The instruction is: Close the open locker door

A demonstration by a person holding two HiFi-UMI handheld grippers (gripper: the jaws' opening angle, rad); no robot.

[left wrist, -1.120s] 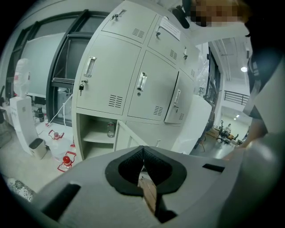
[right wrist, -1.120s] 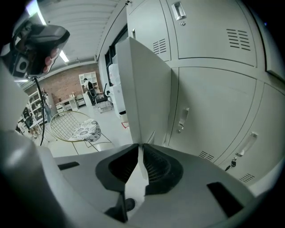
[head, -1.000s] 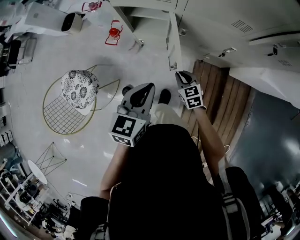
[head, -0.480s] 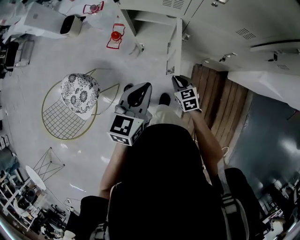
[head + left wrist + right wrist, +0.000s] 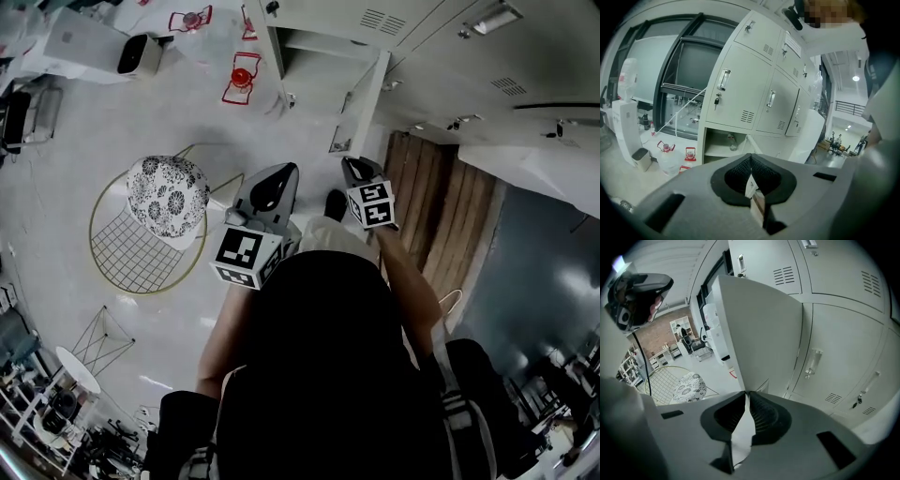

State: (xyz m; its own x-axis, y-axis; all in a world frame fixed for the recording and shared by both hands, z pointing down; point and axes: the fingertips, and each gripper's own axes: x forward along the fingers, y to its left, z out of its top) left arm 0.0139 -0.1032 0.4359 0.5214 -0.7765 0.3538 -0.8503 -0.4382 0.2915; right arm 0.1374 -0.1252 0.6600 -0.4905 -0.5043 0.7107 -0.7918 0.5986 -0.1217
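Head view: the locker door (image 5: 361,98) stands swung out from its compartment. The right gripper (image 5: 353,169) is near the door and the left gripper (image 5: 272,180) is farther off.
Left gripper view: jaws pressed together, holding nothing.
Right gripper view: jaws pressed together, holding nothing, with the door face directly ahead.

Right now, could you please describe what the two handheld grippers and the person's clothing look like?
Both the left gripper and right gripper are grey moulded shells with black ribbed tongs, each carrying a cube of black-and-white square markers. The person wears a black top.
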